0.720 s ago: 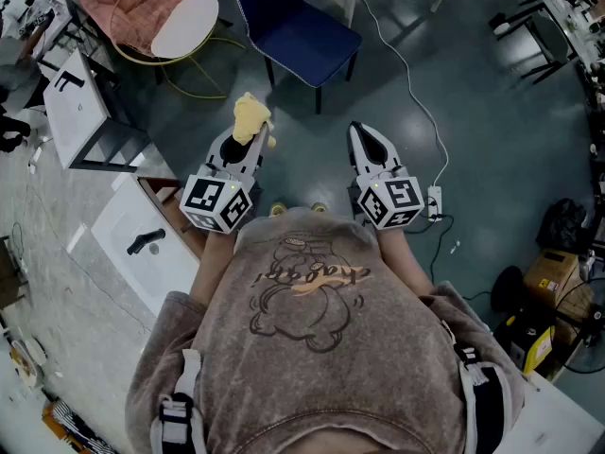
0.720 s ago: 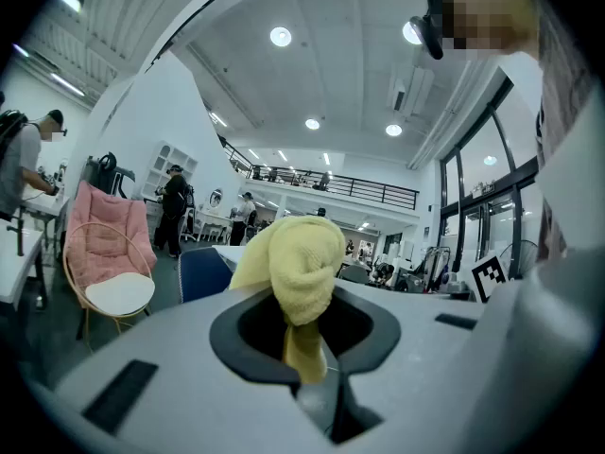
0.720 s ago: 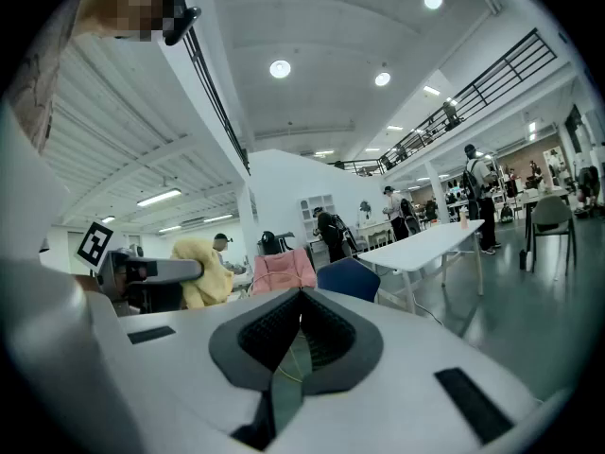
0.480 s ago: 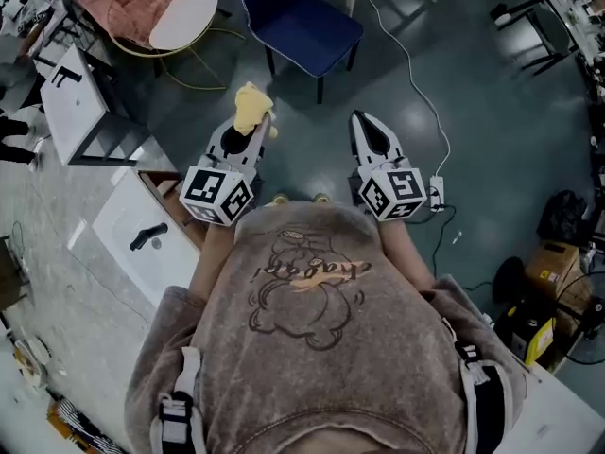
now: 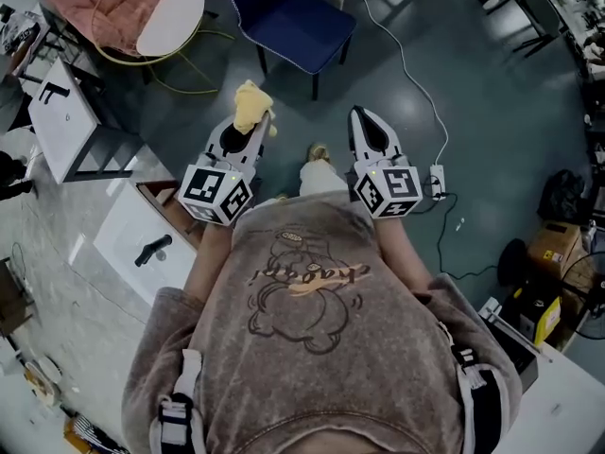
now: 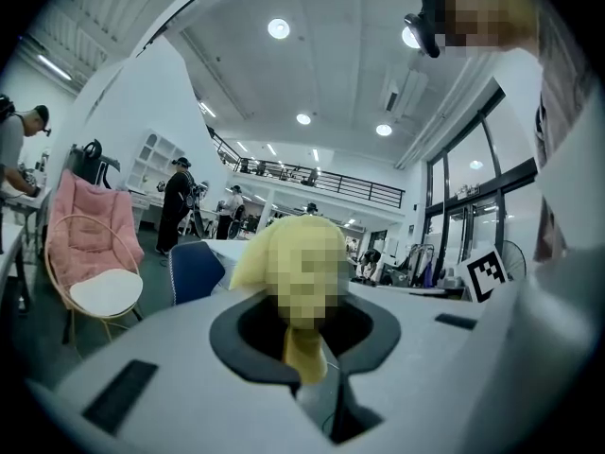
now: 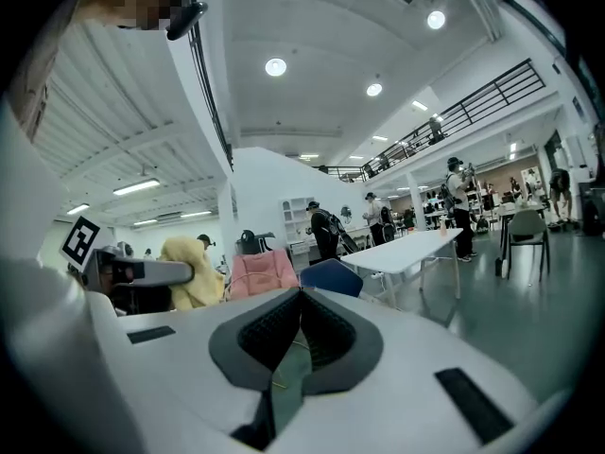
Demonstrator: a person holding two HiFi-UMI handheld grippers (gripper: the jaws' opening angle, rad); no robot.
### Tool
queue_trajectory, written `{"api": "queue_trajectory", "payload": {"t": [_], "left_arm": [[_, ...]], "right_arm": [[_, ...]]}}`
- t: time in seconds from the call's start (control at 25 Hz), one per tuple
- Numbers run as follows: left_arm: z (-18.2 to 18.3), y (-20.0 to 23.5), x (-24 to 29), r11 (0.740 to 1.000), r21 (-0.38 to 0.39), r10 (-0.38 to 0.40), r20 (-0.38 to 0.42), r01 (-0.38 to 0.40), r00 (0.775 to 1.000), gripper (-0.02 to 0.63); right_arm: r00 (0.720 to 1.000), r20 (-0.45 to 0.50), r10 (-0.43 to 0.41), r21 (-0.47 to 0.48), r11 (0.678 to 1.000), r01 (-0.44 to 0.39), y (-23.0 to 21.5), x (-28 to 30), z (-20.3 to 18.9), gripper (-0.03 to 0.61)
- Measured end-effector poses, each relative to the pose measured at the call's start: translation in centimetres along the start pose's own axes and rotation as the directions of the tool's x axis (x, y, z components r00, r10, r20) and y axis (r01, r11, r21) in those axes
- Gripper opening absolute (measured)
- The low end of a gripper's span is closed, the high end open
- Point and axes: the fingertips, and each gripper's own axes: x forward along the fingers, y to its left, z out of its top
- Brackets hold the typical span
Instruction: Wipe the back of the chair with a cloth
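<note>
Head view, looking down: a person holds two claws. The left claw (image 5: 253, 126) grips a yellow cloth (image 5: 250, 104). The right claw (image 5: 363, 117) is closed and empty. The blue chair (image 5: 301, 28) sits ahead, well apart from the cloth, so wiping appears not yet begun.

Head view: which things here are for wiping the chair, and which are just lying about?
For the job: yellow cloth, left claw gripping it, blue chair ahead.
Just lying about: pink chair, white cable, cardboard box.
</note>
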Motion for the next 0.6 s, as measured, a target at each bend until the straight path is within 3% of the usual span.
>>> {"api": "queue_trajectory", "payload": {"t": [0.36, 0.6], "left_arm": [[0.7, 2.8, 3.6, 0.999, 0.013, 0.031, 0.008, -0.031, 0.999, 0.067], [1.8, 5.9, 9.1, 0.999, -0.007, 0.054, 0.013, -0.053, 0.998, 0.067]], "right_arm": [[1.000, 0.004, 0.025, 0.020, 0.999, -0.025, -2.5, 5.0, -0.2, 0.025], [0.998, -0.007, 0.055, -0.001, 0.998, -0.055, -5.6, 10.6, 1.3, 0.025]]}}
